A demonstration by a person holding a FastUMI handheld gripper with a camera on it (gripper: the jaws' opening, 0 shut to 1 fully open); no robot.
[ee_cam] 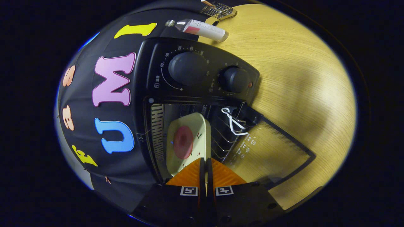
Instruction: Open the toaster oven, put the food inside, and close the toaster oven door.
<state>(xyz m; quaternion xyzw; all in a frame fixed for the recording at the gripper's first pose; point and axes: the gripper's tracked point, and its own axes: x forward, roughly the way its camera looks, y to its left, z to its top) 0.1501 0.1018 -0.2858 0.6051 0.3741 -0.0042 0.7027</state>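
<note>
Gripper view, rolled to one side: the gripper [205,164] has its two fingers drawn nearly together, a thin slit between them at the tips. They pinch the near rim of a cream-coloured rectangular tray [189,142] with small printed sprigs; both fingers bear on that rim. On the tray, just ahead of the fingertips, lies a flat round reddish-pink piece of food [183,142]. Tray and food sit inside the cavity of the black toaster oven [148,69], on the wire rack [221,138] whose bars show beside the tray. The ribbed inner wall of the cavity runs along the tray's other side.

Glass oven door [271,151], dark-framed, is swung fully open and lies flat on the light wooden tabletop [300,78], beside the fingers. A white loop of cord or wire [233,121] hangs at the door hinge; its nature cannot be determined.

Beyond the cavity, the oven's control panel carries two dark round knobs [187,67] with dial markings. Further beyond, on the tabletop, lies a white tube with a red label [202,29], and past it a small metal wire grid [218,10].
</note>
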